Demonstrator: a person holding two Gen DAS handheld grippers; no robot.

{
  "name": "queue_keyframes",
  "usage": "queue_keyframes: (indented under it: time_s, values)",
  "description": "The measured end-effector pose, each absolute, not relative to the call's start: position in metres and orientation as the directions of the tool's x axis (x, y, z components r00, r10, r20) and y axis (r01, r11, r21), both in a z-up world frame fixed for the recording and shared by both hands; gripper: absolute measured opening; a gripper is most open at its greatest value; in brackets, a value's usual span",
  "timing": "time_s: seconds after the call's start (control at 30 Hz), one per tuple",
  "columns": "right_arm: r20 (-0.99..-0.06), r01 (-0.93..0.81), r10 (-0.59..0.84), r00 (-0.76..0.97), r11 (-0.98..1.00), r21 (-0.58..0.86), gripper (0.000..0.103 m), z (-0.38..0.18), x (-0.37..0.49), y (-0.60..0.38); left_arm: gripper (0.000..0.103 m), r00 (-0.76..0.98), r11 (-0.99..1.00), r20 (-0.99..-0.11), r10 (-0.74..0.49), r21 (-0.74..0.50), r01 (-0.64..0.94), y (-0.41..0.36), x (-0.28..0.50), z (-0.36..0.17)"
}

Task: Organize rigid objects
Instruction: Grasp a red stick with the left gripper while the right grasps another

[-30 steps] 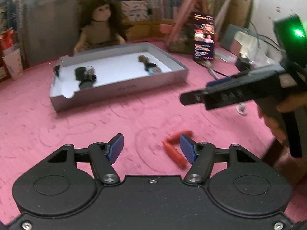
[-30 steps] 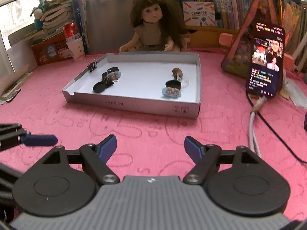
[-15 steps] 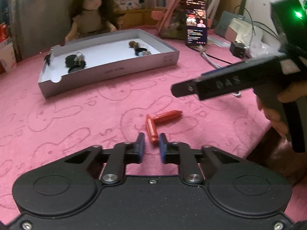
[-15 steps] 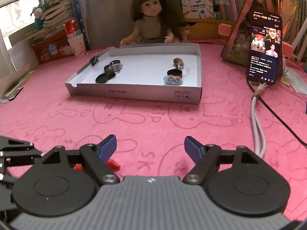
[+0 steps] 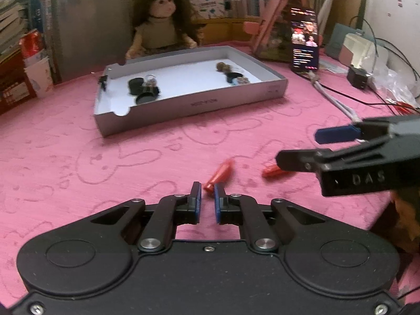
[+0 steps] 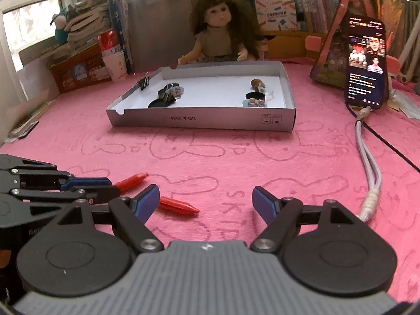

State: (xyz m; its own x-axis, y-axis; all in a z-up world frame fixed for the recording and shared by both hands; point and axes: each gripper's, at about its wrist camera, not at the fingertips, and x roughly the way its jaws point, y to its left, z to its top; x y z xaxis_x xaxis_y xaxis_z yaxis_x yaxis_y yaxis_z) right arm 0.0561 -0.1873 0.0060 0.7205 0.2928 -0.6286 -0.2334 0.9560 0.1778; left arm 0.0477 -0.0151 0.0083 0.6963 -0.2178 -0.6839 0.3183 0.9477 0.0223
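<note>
Left wrist view: the left gripper [image 5: 207, 197] has just closed its jaws on the near end of a red pen piece [image 5: 219, 176] that was lying free before, so carrying it to the box [image 5: 191, 105] looks next. Its long axis points away, tilted right. The right gripper [image 6: 206, 202] is open, beside the other red piece [image 6: 178, 207] on the surface.

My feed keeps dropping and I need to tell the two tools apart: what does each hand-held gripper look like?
The left hand-held gripper has an all-black body with two round discs, silver pivot screws and blue pads on black fingers. The right hand-held gripper has the same black linkage and blue pads, but a ribbed grey housing at its centre; its side bears white letters "DAS" in the left wrist view. No sleeve or cable on either is visible.
</note>
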Motion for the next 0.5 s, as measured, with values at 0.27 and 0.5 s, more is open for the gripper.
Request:
queue_keyframes:
  time_s: [0.27, 0.5]
  values:
    - [-0.532, -0.158, 0.206, 0.821, 0.978, 0.135, 0.086, -0.002, 0.035, -0.166, 0.013, 0.721, 0.970, -0.673, -0.164, 0.021, 0.241, 0.004, 0.053, 0.010]
    - [-0.536, -0.139, 0.182, 0.824, 0.983, 0.121, 0.070, -0.011, 0.031, -0.155, 0.026, 0.727, 0.968, -0.660, -0.188, 0.001, 0.251, 0.001, 0.047, 0.013]
